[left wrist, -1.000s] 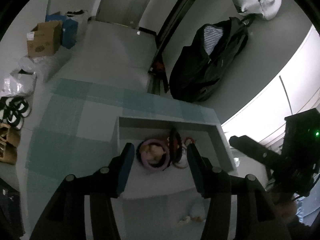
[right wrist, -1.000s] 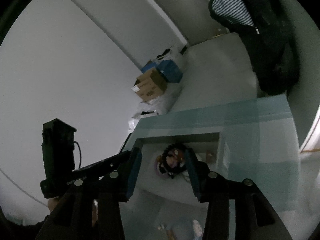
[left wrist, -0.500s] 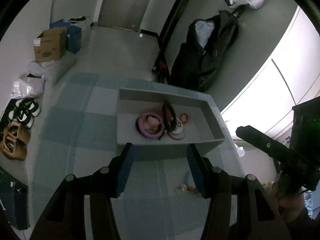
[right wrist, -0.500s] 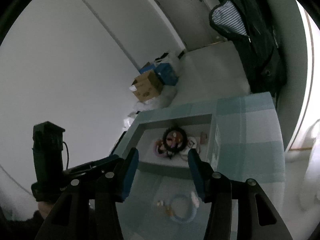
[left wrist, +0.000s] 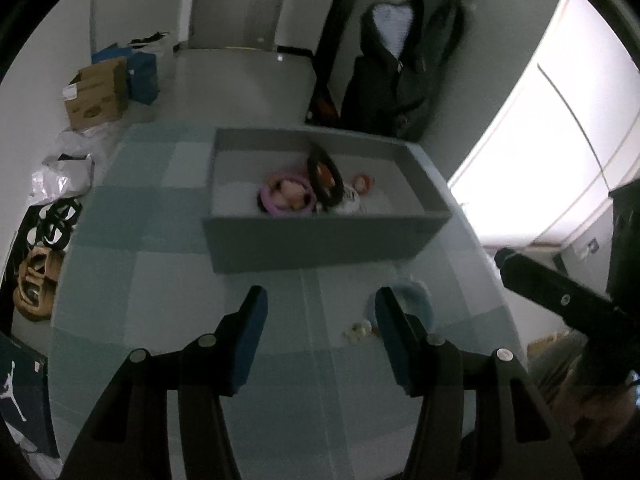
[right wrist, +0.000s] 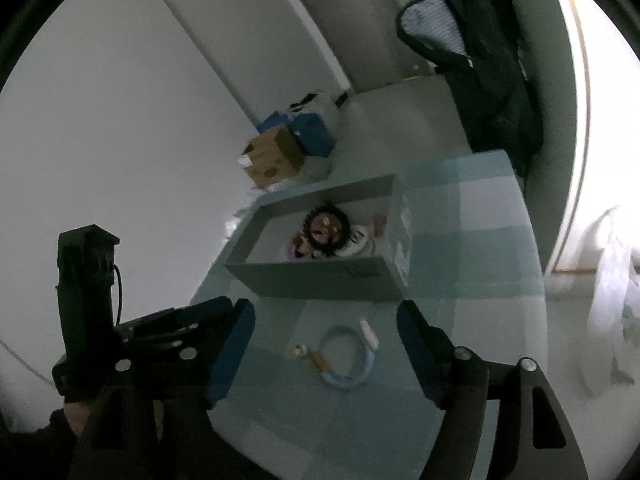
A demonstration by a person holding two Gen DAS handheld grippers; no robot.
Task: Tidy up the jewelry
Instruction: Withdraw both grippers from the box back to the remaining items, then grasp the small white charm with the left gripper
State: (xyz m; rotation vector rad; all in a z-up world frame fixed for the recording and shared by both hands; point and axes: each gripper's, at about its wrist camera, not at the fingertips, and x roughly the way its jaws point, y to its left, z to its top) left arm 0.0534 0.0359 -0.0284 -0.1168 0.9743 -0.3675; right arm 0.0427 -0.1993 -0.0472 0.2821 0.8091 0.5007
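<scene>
A grey box (left wrist: pixel 316 240) (right wrist: pixel 320 278) stands on a teal checked cloth (left wrist: pixel 160 280). Inside lie a pink ring (left wrist: pixel 286 200), a black ring (left wrist: pixel 326 178) (right wrist: pixel 326 230) and small pieces. On the cloth in front of the box lie a light blue bracelet (right wrist: pixel 348 358) (left wrist: pixel 416 300) and small charms (left wrist: pixel 358 330) (right wrist: pixel 308 354). My left gripper (left wrist: pixel 320 312) is open and empty, above the cloth before the box. My right gripper (right wrist: pixel 326 328) is open and empty, above the blue bracelet. Each gripper shows in the other's view.
The table's edges drop to the floor. A cardboard box (left wrist: pixel 96 94), blue boxes and bags lie on the floor at left. A black jacket (left wrist: pixel 400 72) hangs behind the table. Shoes (left wrist: pixel 36 280) lie at far left.
Both grippers have pulled back and up from over the box. The box has shrunk in view and the blue bracelet and charms on the cloth have come into sight.
</scene>
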